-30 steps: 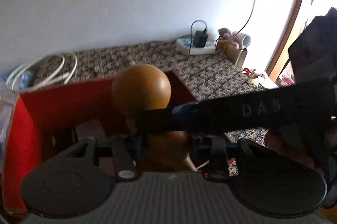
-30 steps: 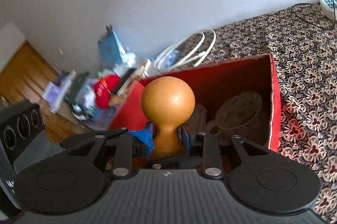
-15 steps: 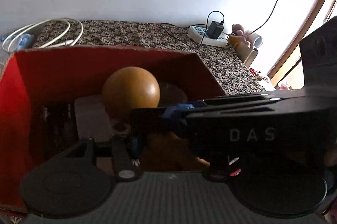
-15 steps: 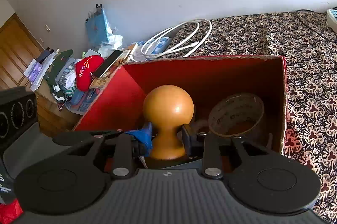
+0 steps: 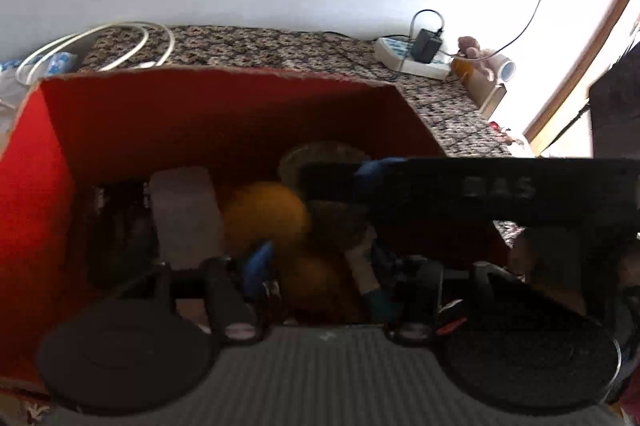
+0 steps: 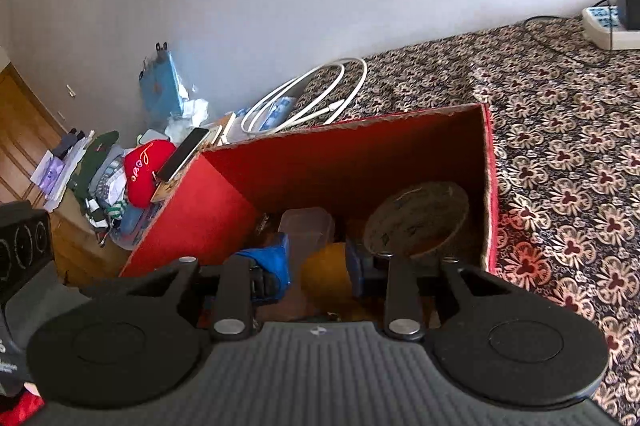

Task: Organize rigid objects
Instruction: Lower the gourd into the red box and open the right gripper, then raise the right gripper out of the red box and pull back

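Down goes the smooth orange wooden gourd [image 5: 266,212] into the red cardboard box [image 5: 224,114], beside a brown tape roll [image 6: 418,222]. Left gripper [image 5: 316,266] is opening around it; right gripper [image 6: 318,266] spread alongside. Released tilted, it could roll.

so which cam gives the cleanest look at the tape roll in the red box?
Right wrist. There the tape roll sits sharp and lit against the right wall of the red box, its whole ring visible. In the left wrist view the roll is dim and blurred, mostly hidden behind the right claw's black body.
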`<state>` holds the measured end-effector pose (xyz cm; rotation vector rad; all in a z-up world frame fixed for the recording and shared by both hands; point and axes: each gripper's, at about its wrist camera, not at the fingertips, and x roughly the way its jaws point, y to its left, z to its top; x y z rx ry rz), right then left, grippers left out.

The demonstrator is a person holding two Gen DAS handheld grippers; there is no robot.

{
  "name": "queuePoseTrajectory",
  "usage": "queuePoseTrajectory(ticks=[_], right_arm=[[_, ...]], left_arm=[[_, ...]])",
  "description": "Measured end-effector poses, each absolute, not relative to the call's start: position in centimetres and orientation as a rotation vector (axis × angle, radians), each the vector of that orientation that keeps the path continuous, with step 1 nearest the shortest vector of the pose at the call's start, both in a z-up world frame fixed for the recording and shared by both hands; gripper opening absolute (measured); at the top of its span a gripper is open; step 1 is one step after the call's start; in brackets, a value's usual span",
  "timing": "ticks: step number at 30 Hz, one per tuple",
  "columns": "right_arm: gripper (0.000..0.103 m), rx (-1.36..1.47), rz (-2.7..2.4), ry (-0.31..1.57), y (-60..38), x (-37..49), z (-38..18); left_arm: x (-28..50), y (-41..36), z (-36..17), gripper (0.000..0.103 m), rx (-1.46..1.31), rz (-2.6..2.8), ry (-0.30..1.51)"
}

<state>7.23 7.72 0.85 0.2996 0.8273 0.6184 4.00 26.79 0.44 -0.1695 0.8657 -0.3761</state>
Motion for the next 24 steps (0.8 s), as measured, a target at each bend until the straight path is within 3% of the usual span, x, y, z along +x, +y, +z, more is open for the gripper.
queuePoseTrajectory(ticks=[24], right_arm=[[0.017, 0.280, 0.407, 0.761, 6.7, 1.1, 3.2]], left_arm=[[0.8, 24.5, 4.0, 0.068, 0.087, -0.075, 0.862]])
